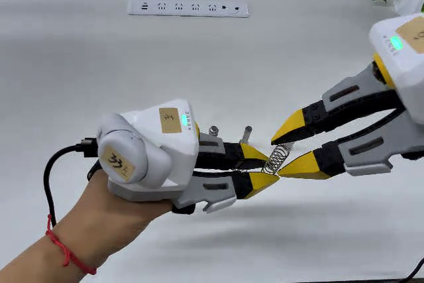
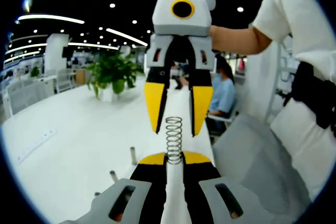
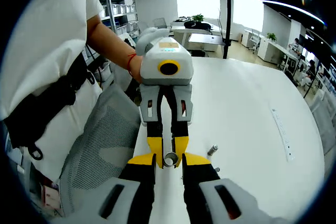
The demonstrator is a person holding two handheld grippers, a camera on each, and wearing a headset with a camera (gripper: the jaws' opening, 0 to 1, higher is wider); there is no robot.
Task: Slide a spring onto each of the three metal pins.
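A thin coiled wire spring (image 2: 174, 136) is gripped at one end by the left claw (image 1: 264, 167), whose yellow wedge-shaped tips are clenched on it above the white, smooth worktop (image 1: 132, 71). The free end of the coil is straddled by the right claw (image 1: 276, 157); its tapered yellow-and-black jaws are spread apart and no contact with the wire is seen. Two short, upright metal pins (image 1: 246, 134) with round heads are seen on the worktop just behind the left claw.
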